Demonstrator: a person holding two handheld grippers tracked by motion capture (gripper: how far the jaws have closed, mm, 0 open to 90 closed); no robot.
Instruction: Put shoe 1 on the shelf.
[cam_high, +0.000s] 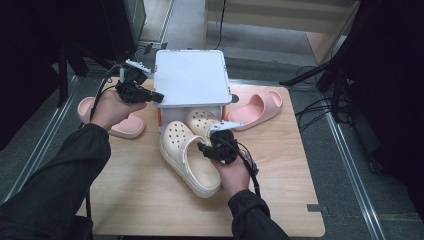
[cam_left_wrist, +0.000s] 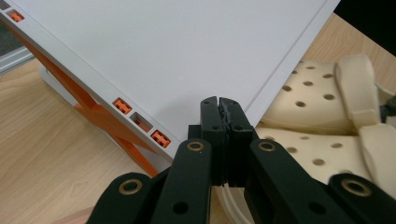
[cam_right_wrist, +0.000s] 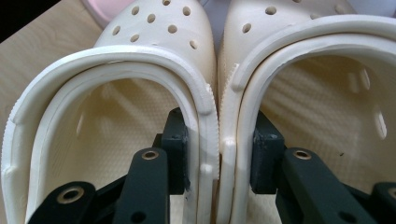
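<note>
**Clearly a pinched pair: both cream clogs caught by their inner walls**

Nearest the person, the right gripper (cam_high: 207, 146) has one black finger (cam_right_wrist: 175, 149) inside the left-hand clog (cam_high: 187, 157) and the other inside the right-hand clog (cam_high: 204, 121), so the two touching side walls stand squeezed between the pads. Its fingers are clenched on that doubled wall, just behind the raised collars of the openings. Both clogs are smooth, matte cream foam, rounded at the toe, with thick rolled rims, a fine dimpled grain on the footbeds, and round vent holes across the uppers. They lie side by side on the pale wood-grain surface (cam_high: 280, 190), toes pointing away from the person, directly in front of the white box (cam_high: 190, 77).

Farther off, the left gripper (cam_high: 150, 95) sits at the front left corner of that box, its fingers (cam_left_wrist: 219, 116) pressed tight together with nothing between them, their tips over the edge of the flat, smooth white lid. Below the lid the box shows orange clips and orange struts along its side. A pink slide sandal (cam_high: 257, 107), soft and thick-soled, lies just right of the box; another pink sandal (cam_high: 125, 125) lies left of it, partly behind the left hand (cam_high: 110, 107).
</note>
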